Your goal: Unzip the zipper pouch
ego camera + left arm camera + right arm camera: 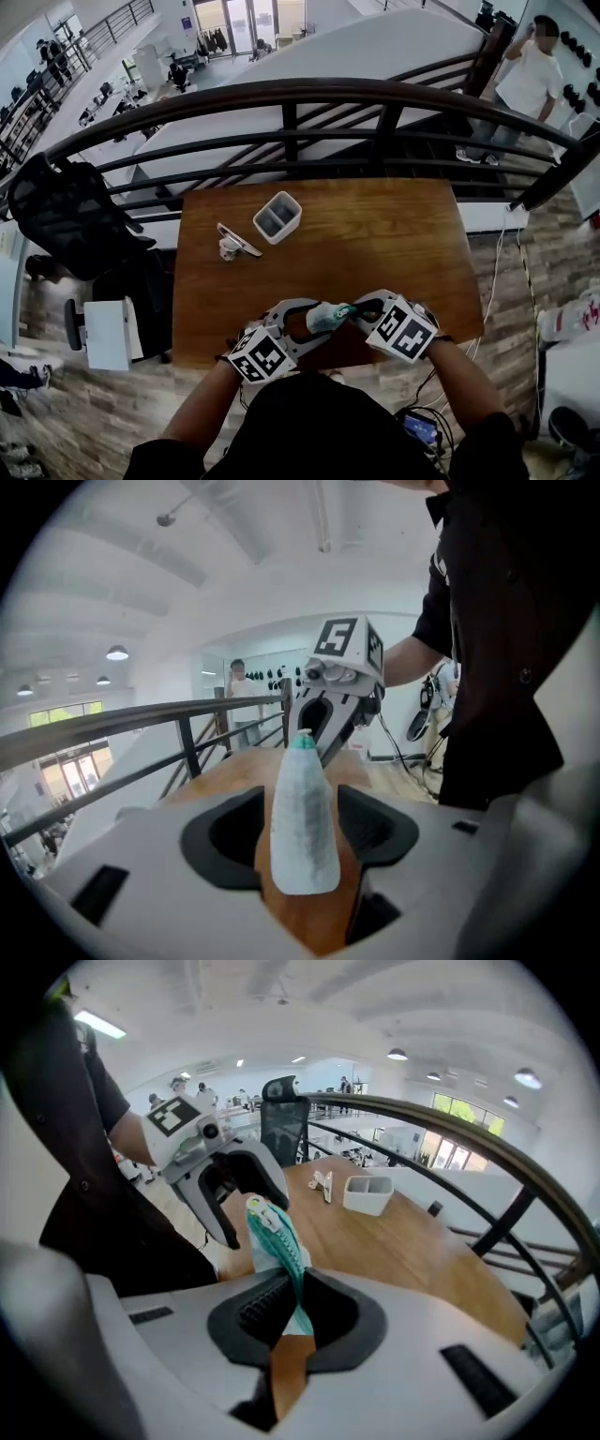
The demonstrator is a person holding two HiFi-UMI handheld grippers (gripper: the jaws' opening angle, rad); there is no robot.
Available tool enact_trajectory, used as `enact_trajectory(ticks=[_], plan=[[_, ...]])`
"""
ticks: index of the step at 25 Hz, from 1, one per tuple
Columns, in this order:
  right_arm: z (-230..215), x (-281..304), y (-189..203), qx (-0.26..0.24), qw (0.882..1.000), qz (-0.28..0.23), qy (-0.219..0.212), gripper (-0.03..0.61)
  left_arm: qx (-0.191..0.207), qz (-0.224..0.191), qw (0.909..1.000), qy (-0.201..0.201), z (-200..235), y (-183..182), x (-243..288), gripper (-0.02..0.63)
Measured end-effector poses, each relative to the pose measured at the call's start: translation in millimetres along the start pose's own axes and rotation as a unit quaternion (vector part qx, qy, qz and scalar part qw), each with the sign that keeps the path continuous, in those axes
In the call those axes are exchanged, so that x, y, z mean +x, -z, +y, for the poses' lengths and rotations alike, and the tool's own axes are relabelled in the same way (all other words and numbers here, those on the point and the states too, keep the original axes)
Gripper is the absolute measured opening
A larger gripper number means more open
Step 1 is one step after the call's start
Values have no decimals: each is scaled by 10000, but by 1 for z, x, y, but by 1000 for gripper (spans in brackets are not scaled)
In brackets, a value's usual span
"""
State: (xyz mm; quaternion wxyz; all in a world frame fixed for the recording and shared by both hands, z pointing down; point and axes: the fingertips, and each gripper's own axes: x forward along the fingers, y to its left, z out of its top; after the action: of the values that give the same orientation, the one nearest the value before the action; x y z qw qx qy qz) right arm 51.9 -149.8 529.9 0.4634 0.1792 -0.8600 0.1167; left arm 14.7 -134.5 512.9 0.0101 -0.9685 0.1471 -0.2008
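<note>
A small white zipper pouch with a teal zipper hangs between my two grippers above the near edge of the wooden table. My right gripper is shut on the pouch's teal zipper end, and the pads pinch the fabric in the right gripper view. My left gripper reaches in from the other side. In the left gripper view the pouch's white body stands between the jaws, and they are apart and do not press on it. The two grippers face each other closely.
A white two-compartment holder and a small metal clip-like item sit at the table's far left. A dark curved railing runs behind the table. A black chair with a bag stands to the left. A person stands far right.
</note>
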Motion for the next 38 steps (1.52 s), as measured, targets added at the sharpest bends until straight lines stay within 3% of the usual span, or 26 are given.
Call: enact_trajectory(ticks=[7,11,15,21,25,32,38], plan=[[0,-1,0,375,9991,127,167,20,218,214,9994,-155,4,11,26,244],[1,-3,4,488,9987,58,137,21,339,315,9989,-35,4,11,34,140],[-2,-5,2,675,9976,-107,142,21,288,255,9992,84,2,3,32,83],[1,-8,4,621,9968,-364,348,42,32,344,9991,231,-1,4,27,69],[3,-23,10,766,9935,-683,486,106,83,473,9988,123,0,6,23,66],[-4,-58,-9,1116,9791,-1437,912,92,-122,747,9971,-79,8,16,28,64],[11,-40,-23,1152,9821,-1281,757,115,-209,977,9948,-190,12,21,34,64]])
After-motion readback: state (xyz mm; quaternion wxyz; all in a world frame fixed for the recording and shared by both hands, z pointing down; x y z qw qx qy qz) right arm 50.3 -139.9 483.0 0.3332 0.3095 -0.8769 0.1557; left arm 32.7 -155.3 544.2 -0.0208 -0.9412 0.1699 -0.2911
